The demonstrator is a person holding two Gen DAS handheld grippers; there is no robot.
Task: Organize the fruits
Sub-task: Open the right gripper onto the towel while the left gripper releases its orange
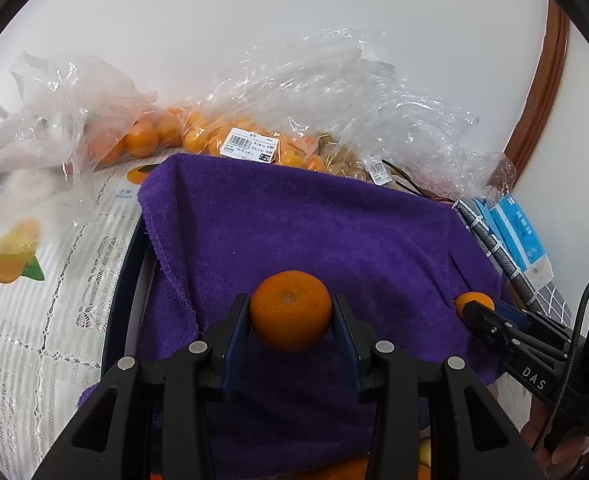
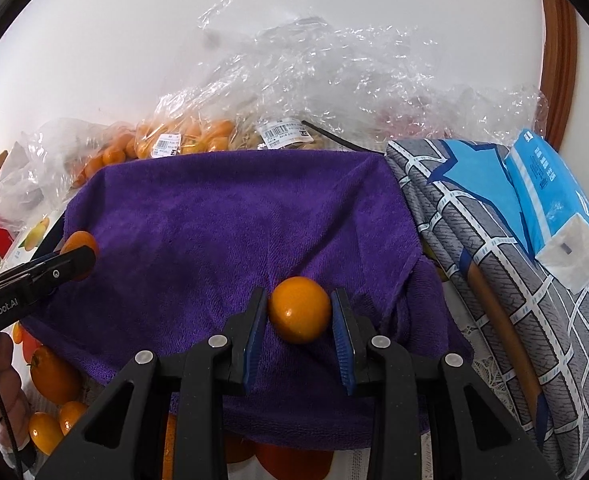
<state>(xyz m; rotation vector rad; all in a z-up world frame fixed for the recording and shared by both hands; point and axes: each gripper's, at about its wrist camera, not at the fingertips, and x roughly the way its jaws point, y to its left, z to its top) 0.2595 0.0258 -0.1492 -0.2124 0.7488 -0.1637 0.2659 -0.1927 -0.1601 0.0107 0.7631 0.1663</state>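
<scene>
- White wall behind; a purple towel (image 1: 294, 220) covers the middle.
- Left tongs (image 1: 291, 312) clench an orange (image 1: 290, 310) over the towel.
- Right tongs (image 2: 299, 312) pinch a smaller, smoother orange (image 2: 300, 309).
- Bagged oranges (image 1: 198, 136) lie beyond on the counter (image 1: 34, 320).

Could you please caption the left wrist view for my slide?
Left claw grips a mandarin above a purple towel.
</scene>
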